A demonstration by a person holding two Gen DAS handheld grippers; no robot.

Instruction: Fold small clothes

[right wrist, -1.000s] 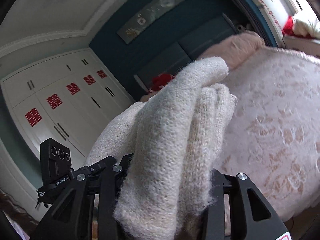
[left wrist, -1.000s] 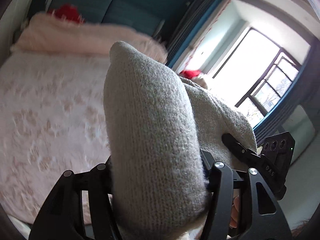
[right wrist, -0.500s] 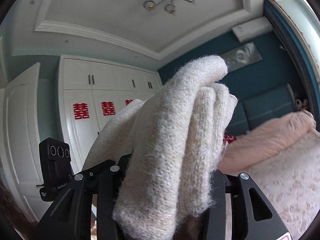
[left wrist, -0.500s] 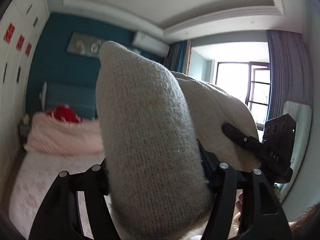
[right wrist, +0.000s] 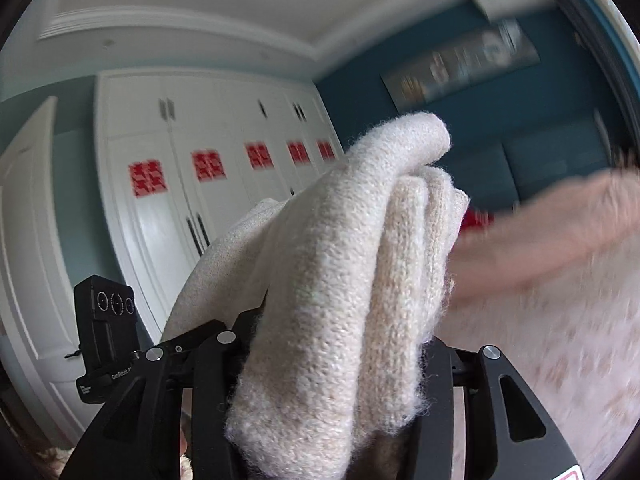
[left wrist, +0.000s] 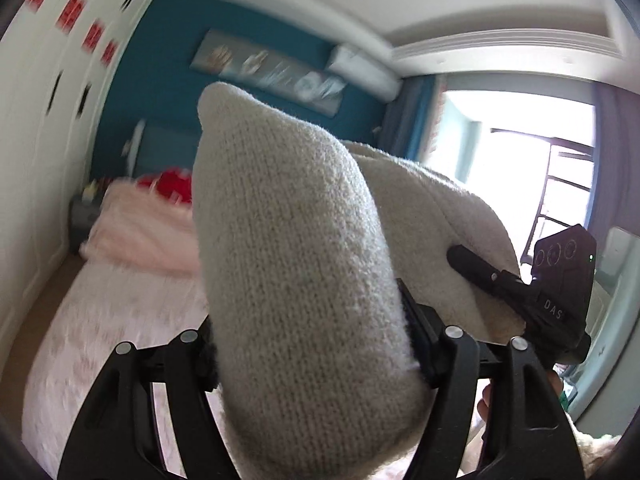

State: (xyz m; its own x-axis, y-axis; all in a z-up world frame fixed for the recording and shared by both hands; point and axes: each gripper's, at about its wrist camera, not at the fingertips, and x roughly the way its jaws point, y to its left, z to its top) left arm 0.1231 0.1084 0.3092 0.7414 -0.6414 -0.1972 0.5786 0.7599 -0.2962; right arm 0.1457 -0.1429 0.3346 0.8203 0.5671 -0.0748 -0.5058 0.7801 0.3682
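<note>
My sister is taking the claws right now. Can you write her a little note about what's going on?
Left claw: shut on the knit garment, held up in the air.
Right claw: shut on another bunched part of the same cream knit.
The pink bed is below, beyond the garment.
Done: garment picked up by both claws.
Left: lay it on the bed and fold it.

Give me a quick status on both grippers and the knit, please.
Left gripper shut on knit. Right gripper shut on it too. Knit bunched, held up above the bed. Nothing in the way.
</note>
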